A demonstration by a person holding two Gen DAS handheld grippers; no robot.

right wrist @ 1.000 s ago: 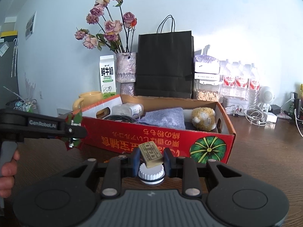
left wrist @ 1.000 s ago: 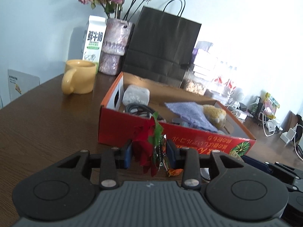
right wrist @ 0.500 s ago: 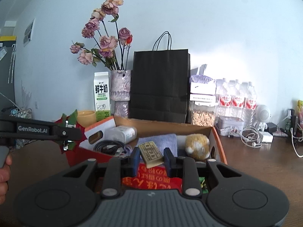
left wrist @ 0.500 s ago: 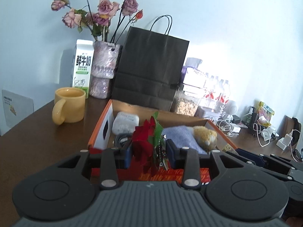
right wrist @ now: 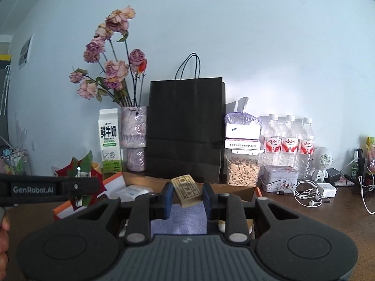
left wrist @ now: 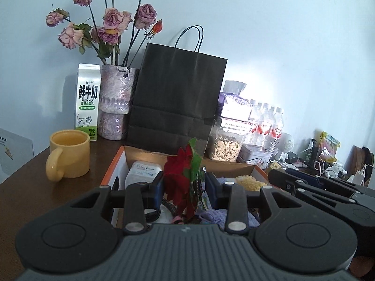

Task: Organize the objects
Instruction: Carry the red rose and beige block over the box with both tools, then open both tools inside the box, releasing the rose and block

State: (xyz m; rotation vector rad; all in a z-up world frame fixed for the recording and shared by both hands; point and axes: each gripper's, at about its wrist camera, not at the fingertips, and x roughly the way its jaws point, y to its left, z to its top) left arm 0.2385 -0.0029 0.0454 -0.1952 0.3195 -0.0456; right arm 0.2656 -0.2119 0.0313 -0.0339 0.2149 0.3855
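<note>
The red artificial flower [left wrist: 181,182], with green leaves, stands upright clamped between the two fingers of the left gripper [left wrist: 185,188], held above the open cardboard box [left wrist: 145,152]. The right gripper [right wrist: 186,195] is closed on a small tan block [right wrist: 186,190] printed with dark lettering, tilted, also over the box. Inside the box lie a white charger case [left wrist: 144,172], a lavender cloth [right wrist: 179,220], a yellowish plush toy [left wrist: 250,182] and a dark coiled cable [left wrist: 152,214]; both grippers hide much of the box floor. From the right wrist view the left gripper shows at the left edge as a black bar marked GenRobot.AI, with the flower at its tip. Left of the box on the brown table [left wrist: 28,182] stands one yellow mug [left wrist: 69,155]. Far behind are one milk carton [left wrist: 87,101], one pinkish vase [left wrist: 116,104] of dried roses [left wrist: 107,28], and one black paper bag [left wrist: 174,98] standing just behind the box's far wall. To the right are a clear jar of seeds [right wrist: 243,167], a tin [right wrist: 280,178], four water bottles [right wrist: 289,140] that show caps, a small white robot figure [right wrist: 322,164] and tangled white earphones [right wrist: 307,195].
</note>
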